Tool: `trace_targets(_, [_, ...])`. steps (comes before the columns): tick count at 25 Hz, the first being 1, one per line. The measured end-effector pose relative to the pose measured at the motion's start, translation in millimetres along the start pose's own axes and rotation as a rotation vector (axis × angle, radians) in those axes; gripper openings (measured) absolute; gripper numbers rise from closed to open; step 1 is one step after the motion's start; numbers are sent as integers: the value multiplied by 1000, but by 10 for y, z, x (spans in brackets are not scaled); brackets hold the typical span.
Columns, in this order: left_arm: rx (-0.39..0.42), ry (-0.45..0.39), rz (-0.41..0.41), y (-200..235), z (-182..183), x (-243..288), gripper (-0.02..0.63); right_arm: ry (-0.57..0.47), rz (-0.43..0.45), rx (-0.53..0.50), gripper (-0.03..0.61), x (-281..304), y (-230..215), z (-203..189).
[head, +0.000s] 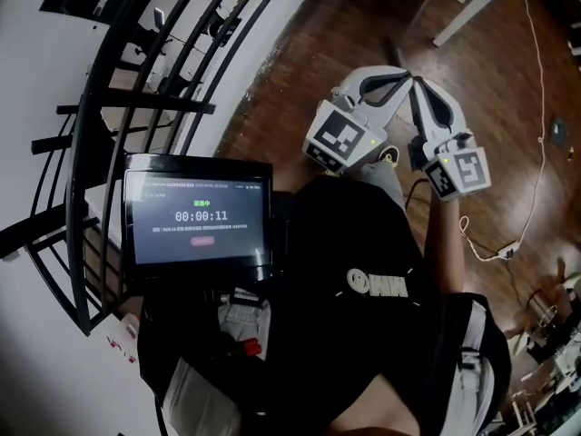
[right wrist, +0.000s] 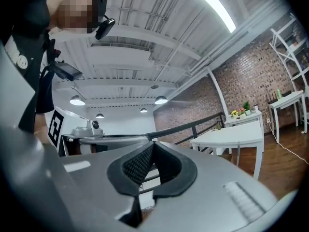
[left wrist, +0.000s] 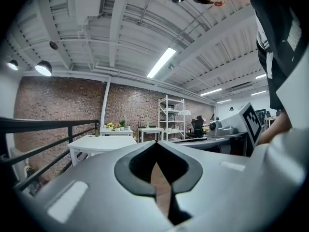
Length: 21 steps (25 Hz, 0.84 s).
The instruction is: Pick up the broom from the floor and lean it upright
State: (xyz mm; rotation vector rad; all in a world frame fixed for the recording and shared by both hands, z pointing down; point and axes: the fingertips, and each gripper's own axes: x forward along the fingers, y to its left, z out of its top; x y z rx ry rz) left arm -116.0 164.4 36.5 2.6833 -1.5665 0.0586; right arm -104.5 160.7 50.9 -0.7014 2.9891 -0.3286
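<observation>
Evidently left claw (head: 400, 80), right claw (head: 418, 89) closed, empty, tips close.

Dark wood floor (head: 300, 71) w/ white cable (head: 543, 80) lying on it, white table (head: 463, 12) standing.

Left gripper (head: 399, 77) and right gripper (head: 418, 85) — tips nearly touching — hang over wood floor (head: 300, 53) (railing (head: 136, 106) alongside).

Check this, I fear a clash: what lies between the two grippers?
In the head view, only bare wood floor shows between the left gripper and right gripper; both are shut, their tips close together.
</observation>
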Motion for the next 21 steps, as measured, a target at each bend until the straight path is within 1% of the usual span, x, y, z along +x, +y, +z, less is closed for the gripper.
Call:
trace_targets(2, [-5, -2, 1, 0, 18, 43, 12, -13, -1, 10, 2, -3, -4, 28])
trace_targets(4, [-7, -10, -5, -40, 30, -22, 12, -10, -20, 4, 2, -45, 51, 16])
trace_targets(9, [0, -38, -16, -302, 111, -547, 12, -26, -55, -38, 2, -283, 563, 5])
trace_targets(11, [-6, -50, -17, -364, 128, -640, 11, -38, -63, -43, 0, -342, 658, 15])
trace_targets(16, [19, -69, 16, -202, 251, -435, 11, -59, -39, -58, 0, -186, 462, 171])
trace_targets(21, [14, -81, 25, -231, 437, -254, 11, -62, -29, -79, 0, -230, 332, 395])
